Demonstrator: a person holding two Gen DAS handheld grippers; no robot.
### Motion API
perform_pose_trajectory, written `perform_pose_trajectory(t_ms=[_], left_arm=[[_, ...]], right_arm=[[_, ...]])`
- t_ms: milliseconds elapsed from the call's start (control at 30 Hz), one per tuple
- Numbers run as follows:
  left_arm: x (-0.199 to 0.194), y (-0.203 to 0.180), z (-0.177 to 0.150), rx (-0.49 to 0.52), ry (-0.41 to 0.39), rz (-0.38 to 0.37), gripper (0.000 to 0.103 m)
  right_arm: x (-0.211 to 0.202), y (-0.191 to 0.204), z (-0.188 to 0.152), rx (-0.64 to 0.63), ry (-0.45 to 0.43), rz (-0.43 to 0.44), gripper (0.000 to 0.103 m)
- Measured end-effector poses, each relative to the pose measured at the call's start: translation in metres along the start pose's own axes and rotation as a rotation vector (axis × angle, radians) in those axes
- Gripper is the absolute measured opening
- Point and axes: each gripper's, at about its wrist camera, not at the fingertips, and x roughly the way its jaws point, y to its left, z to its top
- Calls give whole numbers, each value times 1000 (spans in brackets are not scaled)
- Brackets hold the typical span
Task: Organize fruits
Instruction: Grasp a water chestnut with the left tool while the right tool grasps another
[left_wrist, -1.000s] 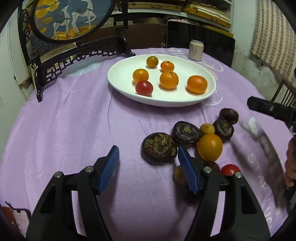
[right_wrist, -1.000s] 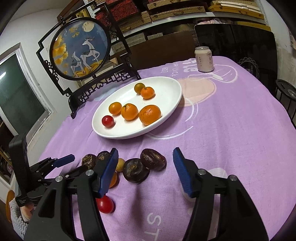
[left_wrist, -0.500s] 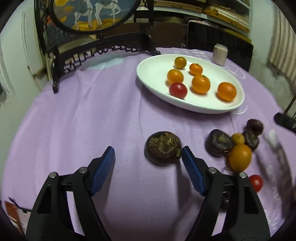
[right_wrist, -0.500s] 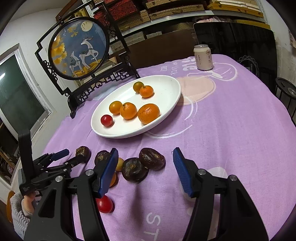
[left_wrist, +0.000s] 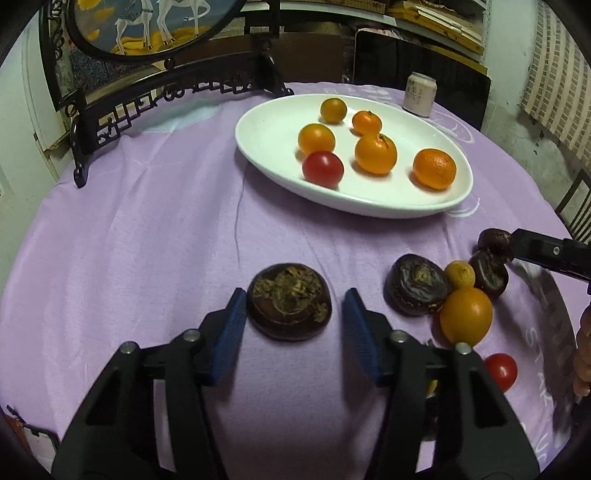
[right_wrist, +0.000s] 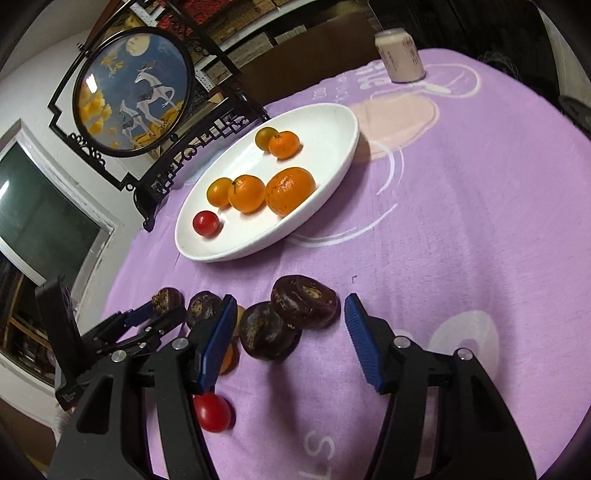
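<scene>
A round table under a purple cloth (left_wrist: 155, 229) fills the room's middle. At its far edge stands a black carved stand with a round deer picture (right_wrist: 133, 88). Shelves (left_wrist: 424, 14) line the back wall; a window (right_wrist: 40, 218) sits left.

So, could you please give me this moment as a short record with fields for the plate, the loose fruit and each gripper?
plate: white plate holding five orange fruits and one red tomato
loose fruit: dark brown fruits, orange fruits and a red tomato on the purple cloth
left gripper: jaws closing around a lone dark fruit, right pad not yet touching
right gripper: jaws closing beside two dark fruits, nothing gripped
</scene>
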Motion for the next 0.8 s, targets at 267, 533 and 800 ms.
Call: perform_pose_trajectory(t_ms=[267, 533, 800], left_arm=[[-1, 1, 1, -12, -6, -30, 46], [-19, 3, 2, -26, -50, -19, 46], [-31, 0, 49, -45, -102, -53, 46]], right_arm=[[7, -10, 1, 52, 23, 20, 40], [-22, -2, 1, 18, -70, 28, 40], [-31, 22, 37, -23, -142, 41, 40]])
